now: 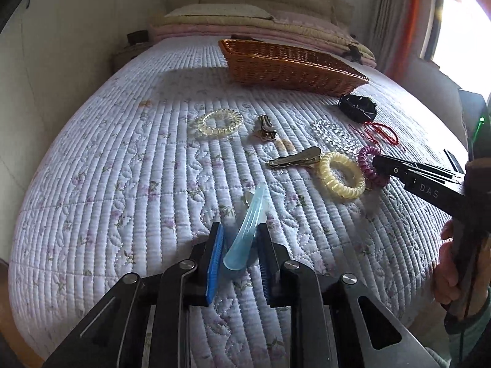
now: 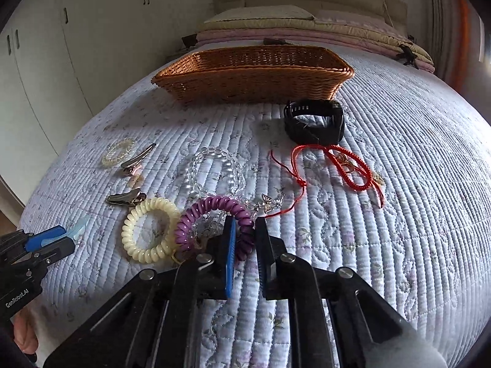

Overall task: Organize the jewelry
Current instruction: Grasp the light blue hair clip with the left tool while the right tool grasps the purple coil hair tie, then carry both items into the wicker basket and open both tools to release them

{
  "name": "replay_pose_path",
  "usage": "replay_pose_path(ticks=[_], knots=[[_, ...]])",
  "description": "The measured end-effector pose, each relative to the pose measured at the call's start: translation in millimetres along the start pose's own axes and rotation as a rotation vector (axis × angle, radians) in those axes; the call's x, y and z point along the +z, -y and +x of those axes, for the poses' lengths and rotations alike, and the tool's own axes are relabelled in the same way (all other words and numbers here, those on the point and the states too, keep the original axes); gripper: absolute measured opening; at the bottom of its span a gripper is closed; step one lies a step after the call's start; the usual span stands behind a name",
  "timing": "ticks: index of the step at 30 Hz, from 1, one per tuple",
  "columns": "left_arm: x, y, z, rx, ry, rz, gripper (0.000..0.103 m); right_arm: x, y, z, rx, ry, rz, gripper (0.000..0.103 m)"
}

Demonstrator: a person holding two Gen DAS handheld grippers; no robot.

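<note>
The left gripper brackets the blue hair clip, pads apart, its long axis running forward toward the basket; the right gripper, also apart, straddles the purple coil.

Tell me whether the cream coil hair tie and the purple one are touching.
Touching: in the right wrist view the cream coil hair tie presses against the purple coil hair tie, no quilt between.
</note>
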State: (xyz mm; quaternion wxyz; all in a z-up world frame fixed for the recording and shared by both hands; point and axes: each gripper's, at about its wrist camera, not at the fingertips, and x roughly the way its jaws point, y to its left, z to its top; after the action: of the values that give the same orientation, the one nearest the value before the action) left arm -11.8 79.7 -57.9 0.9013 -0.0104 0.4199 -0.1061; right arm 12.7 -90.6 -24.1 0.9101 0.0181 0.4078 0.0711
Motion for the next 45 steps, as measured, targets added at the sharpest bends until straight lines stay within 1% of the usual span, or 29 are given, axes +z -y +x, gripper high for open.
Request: replay_pose_path(ticks=[1, 3, 5, 9, 12, 13, 15, 18, 21, 24, 27, 29, 31, 34, 36, 38, 40, 43, 45], knots=[[-0.5, 0.2, -0.8, -0.009, -0.002, -0.006, 0.016, 0.0, 0.3, -0.8, 0.002, 0.004, 0.002, 0.015], [-1.6, 0.4, -2.9, -0.040, -0.008, -0.021, 0.016, -0.1, 0.7, -1.9, 0.003, 0.012, 0.004, 0.015], [-3.2, -0.2, -3.3, -0.073, -0.020, -0.039, 0.019, -0.8, 1.4, -3.1, 0.007, 0.013, 0.005, 0.015], [-4.4, 6.5, -2.5, -0.042, -0.020, -0.025, 0.018, -1.8, 3.3, -4.4, 0.014, 0.016, 0.009, 0.015], [-2.5, 8.0, -1.5, -0.022, -0.012, -0.027, 0.012, -2.5, 4.2, -9.8, 0.024, 0.036, 0.012, 0.014], [-2.3, 8.5, -2.0, -0.019, -0.007, -0.023, 0.012, -2.4, 4.9, -13.3, 0.030, 0.048, 0.012, 0.014], [-2.0, 11.1, -5.5, -0.018, 0.013, -0.011, 0.012, -2.3, 6.1, -19.8, 0.032, 0.062, 0.009, 0.014], [4.8, 13.3, -16.6, -0.035, 0.069, -0.014, 0.012, 2.6, 9.5, -28.6, 0.039, 0.080, 0.017, 0.014], [21.4, 15.7, -28.8, -0.060, 0.126, -0.021, 0.012, 12.3, 11.1, -38.8, 0.035, 0.108, 0.011, 0.014], [48.8, 18.6, -37.4, -0.097, 0.186, -0.012, 0.012, 31.8, 12.7, -48.1, 0.038, 0.140, -0.004, 0.014], [86.4, 24.0, -42.1, -0.118, 0.249, 0.005, 0.012, 66.2, 16.7, -53.5, 0.019, 0.179, -0.023, 0.014], [119.4, 26.9, -38.7, -0.148, 0.274, 0.007, 0.012, 99.2, 24.0, -50.6, 0.004, 0.199, -0.016, 0.014], [158.4, 29.6, -27.1, -0.179, 0.280, 0.003, 0.012, 132.4, 30.8, -40.5, -0.021, 0.212, -0.010, 0.014], [207.3, 33.8, 0.5, -0.212, 0.259, -0.005, 0.012, 178.3, 42.3, -10.3, -0.046, 0.182, -0.003, 0.014], [237.7, 36.7, 30.3, -0.230, 0.218, -0.016, 0.012, 204.4, 48.9, 20.0, -0.051, 0.129, -0.006, 0.014], [259.2, 37.7, 64.0, -0.217, 0.173, -0.042, 0.012, 220.2, 56.4, 47.5, -0.040, 0.067, 0.012, 0.014], [271.7, 38.2, 99.0, -0.223, 0.118, -0.059, 0.012, 231.9, 63.5, 79.4, -0.030, -0.004, 0.034, 0.014], [281.0, 38.4, 151.5, -0.244, 0.002, -0.083, 0.012, 235.6, 68.7, 115.5, -0.059, -0.084, 0.036, 0.014], [280.3, 37.2, 170.8, -0.233, -0.028, -0.092, 0.012, 230.6, 66.8, 128.9, -0.058, -0.110, 0.024, 0.014]])
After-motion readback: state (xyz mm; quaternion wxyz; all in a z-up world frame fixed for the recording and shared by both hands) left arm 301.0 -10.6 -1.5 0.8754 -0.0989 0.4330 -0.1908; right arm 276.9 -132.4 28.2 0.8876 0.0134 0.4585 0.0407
